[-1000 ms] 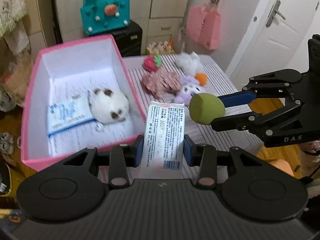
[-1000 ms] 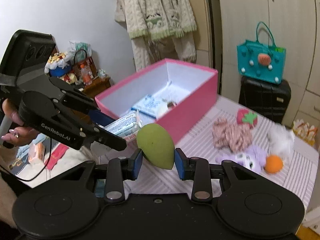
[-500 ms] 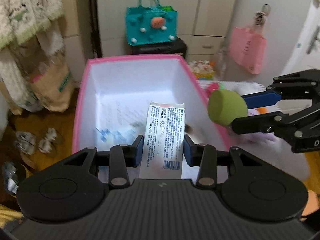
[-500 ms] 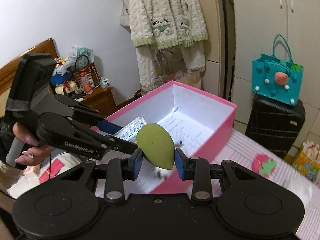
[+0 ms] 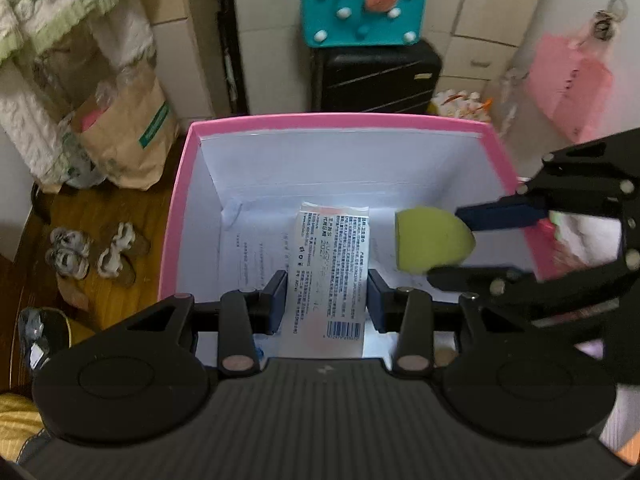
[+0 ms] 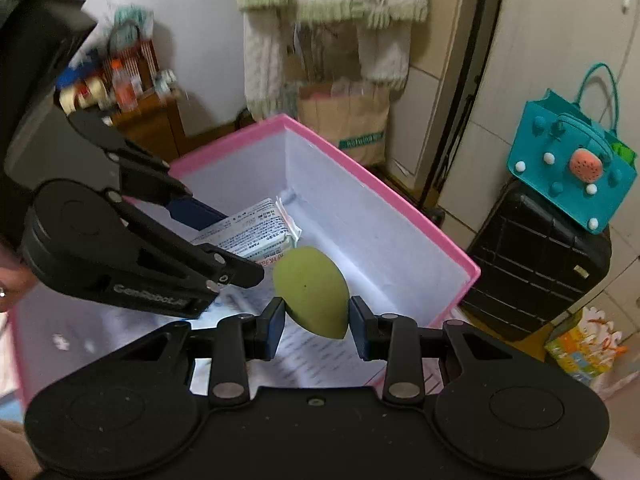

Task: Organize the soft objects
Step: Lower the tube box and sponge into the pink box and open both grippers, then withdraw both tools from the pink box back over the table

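Note:
A pink box (image 5: 176,216) with a white lining fills the middle of both wrist views. My left gripper (image 5: 327,298) is shut on a white tissue pack (image 5: 330,264) with printed text and a barcode, held above the box's inside. My right gripper (image 6: 317,317) is shut on a green egg-shaped sponge (image 6: 312,292), also over the box (image 6: 384,200). In the left wrist view the sponge (image 5: 432,240) hangs just right of the pack, with the right gripper (image 5: 472,240) reaching in from the right. In the right wrist view the left gripper (image 6: 240,240) and pack (image 6: 256,232) sit just left of the sponge.
Behind the box stand a black suitcase (image 5: 376,76) with a teal bag (image 5: 360,4) on top, a brown paper bag (image 5: 124,132) and hanging knitwear (image 6: 332,8). Slippers (image 5: 92,252) lie on the wooden floor at the left. A pink bag (image 5: 568,84) hangs at the right.
Both grippers have swung left from the striped table with its soft toys to over the pink box and dipped lower, still holding the pack and the sponge. The toys have left view.

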